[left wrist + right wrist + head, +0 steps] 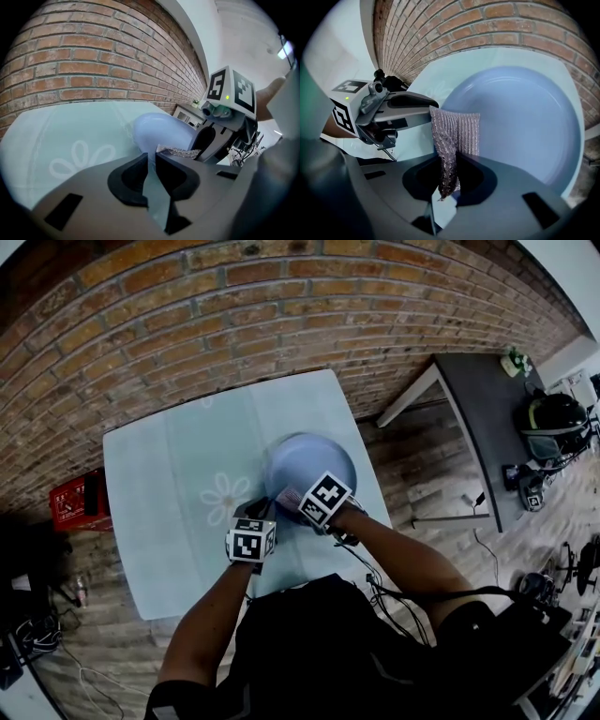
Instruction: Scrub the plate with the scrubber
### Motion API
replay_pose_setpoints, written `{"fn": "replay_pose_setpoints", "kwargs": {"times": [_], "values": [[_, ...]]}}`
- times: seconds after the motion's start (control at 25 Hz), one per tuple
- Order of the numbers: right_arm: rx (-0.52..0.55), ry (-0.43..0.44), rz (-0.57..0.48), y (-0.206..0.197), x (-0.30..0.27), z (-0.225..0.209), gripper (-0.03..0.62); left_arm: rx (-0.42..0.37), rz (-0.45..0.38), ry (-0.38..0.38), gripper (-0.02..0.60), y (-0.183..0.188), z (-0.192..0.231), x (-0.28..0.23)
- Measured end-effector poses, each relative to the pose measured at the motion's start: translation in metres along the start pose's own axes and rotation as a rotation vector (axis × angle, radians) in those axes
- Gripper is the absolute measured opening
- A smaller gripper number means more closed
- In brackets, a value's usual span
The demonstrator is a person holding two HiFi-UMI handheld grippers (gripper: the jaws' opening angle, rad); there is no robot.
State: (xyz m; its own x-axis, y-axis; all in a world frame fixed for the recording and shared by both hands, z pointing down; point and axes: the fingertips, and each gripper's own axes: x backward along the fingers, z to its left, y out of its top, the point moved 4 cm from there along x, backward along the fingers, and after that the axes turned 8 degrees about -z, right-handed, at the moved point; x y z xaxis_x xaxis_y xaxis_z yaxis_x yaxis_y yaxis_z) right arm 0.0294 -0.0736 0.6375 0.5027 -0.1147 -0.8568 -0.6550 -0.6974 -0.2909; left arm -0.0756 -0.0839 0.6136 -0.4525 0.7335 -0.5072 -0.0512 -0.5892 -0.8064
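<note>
- The left gripper [152, 161] reaches in from the near side, its fingers pinching the near rim of the plate [314, 457].
- The right gripper [451, 174] angles in beside it, fingers clamped on the scrubber [457, 131] held over the plate's near edge.
- The plate rests on the counter [178, 484].

Black short-sleeved top [309, 652]. Left gripper [151, 157] and right gripper [452, 161]: grey moulded bodies, black jaw pads, each carrying a white cube [250, 542] with black square markers. Thin black cable [373, 589] off the right one.
</note>
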Motion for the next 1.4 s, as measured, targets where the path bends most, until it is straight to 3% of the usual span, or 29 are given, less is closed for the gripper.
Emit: {"fn": "replay_pose_setpoints", "kwargs": {"times": [0.16,0.4,0.84,1.4], "values": [[0.003,0.028,-0.009,0.01,-0.004,0.006,0.074,0.024,-0.024,0.011,0.061,0.004,0.006,0.006],[-0.015,0.109,-0.047,0.023,-0.005,0.015,0.074,-0.004,-0.072,0.019,0.061,0.016,0.008,0.016],[-0.078,0.209,-0.221,0.036,0.034,0.018,0.074,0.076,-0.207,0.053,0.055,0.048,0.014,0.044],[0.127,0.07,-0.588,0.057,0.139,0.021,0.074,-0.022,-0.414,0.078,0.011,0.124,-0.021,0.087]]}}
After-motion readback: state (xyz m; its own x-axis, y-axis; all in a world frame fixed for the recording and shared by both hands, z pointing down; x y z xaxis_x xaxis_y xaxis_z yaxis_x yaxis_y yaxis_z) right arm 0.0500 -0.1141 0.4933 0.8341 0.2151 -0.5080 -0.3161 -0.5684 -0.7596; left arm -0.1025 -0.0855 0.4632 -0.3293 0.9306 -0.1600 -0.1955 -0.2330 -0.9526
